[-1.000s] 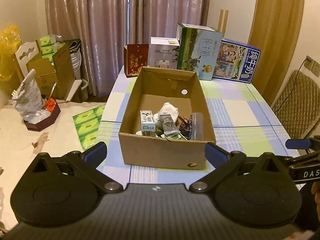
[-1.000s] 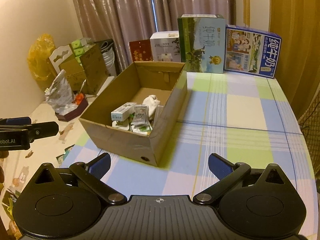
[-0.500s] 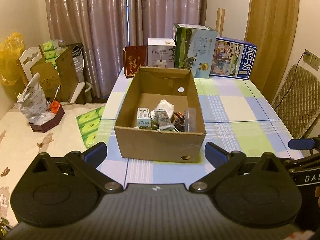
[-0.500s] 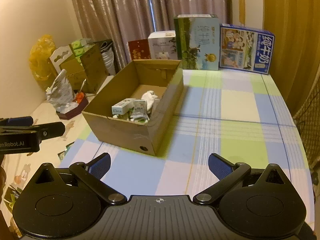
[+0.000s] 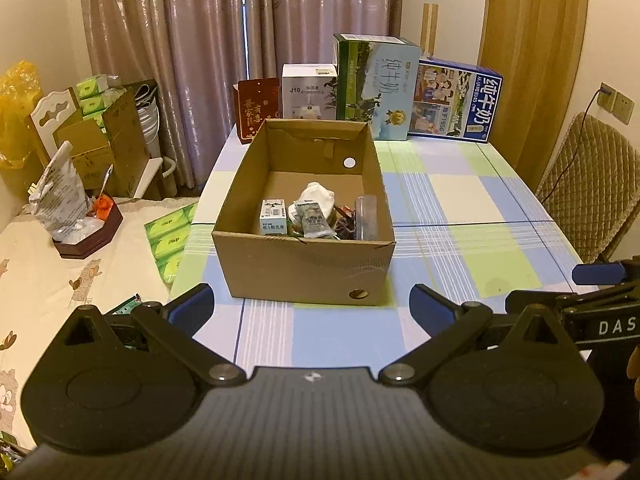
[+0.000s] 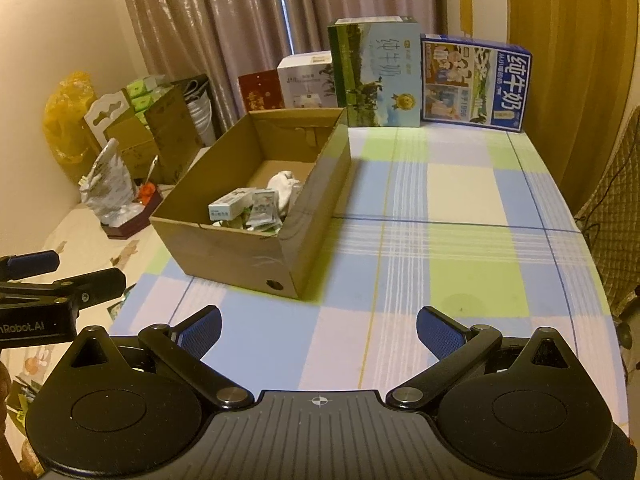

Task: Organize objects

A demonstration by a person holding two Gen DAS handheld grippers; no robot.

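One cardboard box (image 5: 304,264), four cartons (image 5: 376,84) behind.

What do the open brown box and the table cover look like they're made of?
The open box looks like plain matte corrugated cardboard: brown, with creased walls and folded flaps. The checked table cover is probably smooth wipeable plastic or oilcloth, given its flat lie and faint sheen, though fabric remains possible.

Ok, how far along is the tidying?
Small packets and a little carton already sit in the cardboard box. Both tools, left and right, are open and empty. The bare checked table shows nothing loose left.
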